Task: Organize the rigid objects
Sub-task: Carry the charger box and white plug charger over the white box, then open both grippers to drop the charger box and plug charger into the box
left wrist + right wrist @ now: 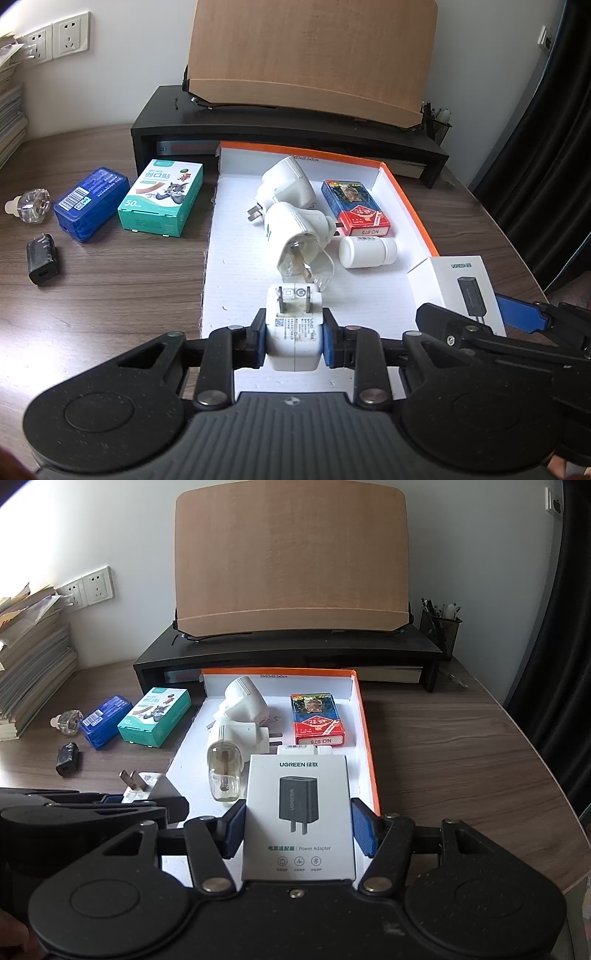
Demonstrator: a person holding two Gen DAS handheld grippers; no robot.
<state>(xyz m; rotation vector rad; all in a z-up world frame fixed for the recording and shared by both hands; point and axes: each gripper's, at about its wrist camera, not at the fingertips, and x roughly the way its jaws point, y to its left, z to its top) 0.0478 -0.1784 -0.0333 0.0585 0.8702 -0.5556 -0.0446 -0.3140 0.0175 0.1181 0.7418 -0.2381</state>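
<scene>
Left gripper (pixel 294 338) is clamping a glossy white charger (pixel 293 332) over the tray's (pixel 236 236) near edge. Right gripper (pixel 298 827) is squeezing a matte UGREEN box (pixel 298 812); only its view is showing the box's front print.

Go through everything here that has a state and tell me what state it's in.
left tongs: shut on white charger
white charger: held, prongs out
right tongs: shut on UGREEN box
UGREEN box: held, closed
orange tray: open, partly filled
white bottle: lying down, capped
playing cards: lying flat
</scene>
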